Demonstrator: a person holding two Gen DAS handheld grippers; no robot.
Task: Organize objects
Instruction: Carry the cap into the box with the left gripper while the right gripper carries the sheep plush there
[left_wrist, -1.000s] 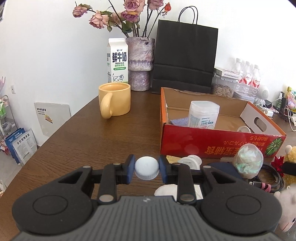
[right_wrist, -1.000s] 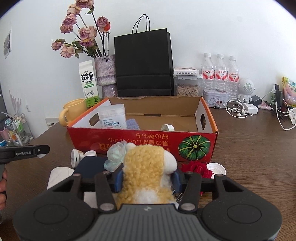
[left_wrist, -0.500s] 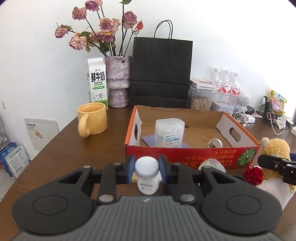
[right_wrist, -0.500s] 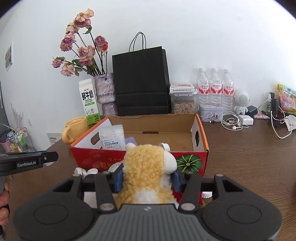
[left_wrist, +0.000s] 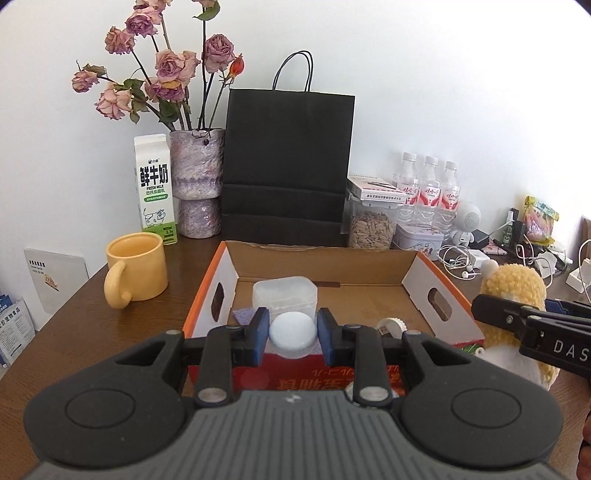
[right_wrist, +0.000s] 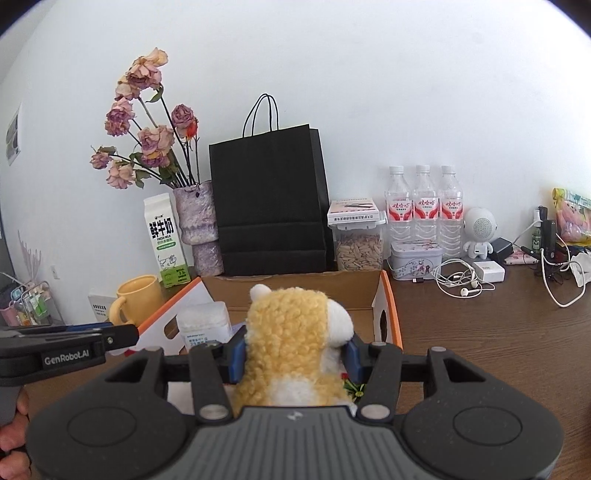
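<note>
My left gripper (left_wrist: 291, 334) is shut on a small white bottle (left_wrist: 291, 338), pinched at its round cap, just above the near red wall of the open cardboard box (left_wrist: 421, 271). Inside the box stand a clear plastic tub (left_wrist: 284, 295), a purple cloth (left_wrist: 245, 315) and a white ribbed cap (left_wrist: 391, 325). My right gripper (right_wrist: 293, 356) is shut on a yellow and white plush toy (right_wrist: 295, 332), held up in front of the box (right_wrist: 388, 295). In the left wrist view that toy (left_wrist: 513, 288) shows at the right with a black finger across it.
A yellow mug (left_wrist: 135, 273), a milk carton (left_wrist: 155, 199), a vase of dried roses (left_wrist: 197, 181) and a black paper bag (left_wrist: 288, 162) stand behind and left of the box. Water bottles (right_wrist: 423, 210), a seed jar (right_wrist: 358, 243), a tin, earphones and cables crowd the right.
Both grippers rose with their loads. The left one swung right with the bottle until it faced the box head-on; the right one lifted the plush toy closer to the box.
</note>
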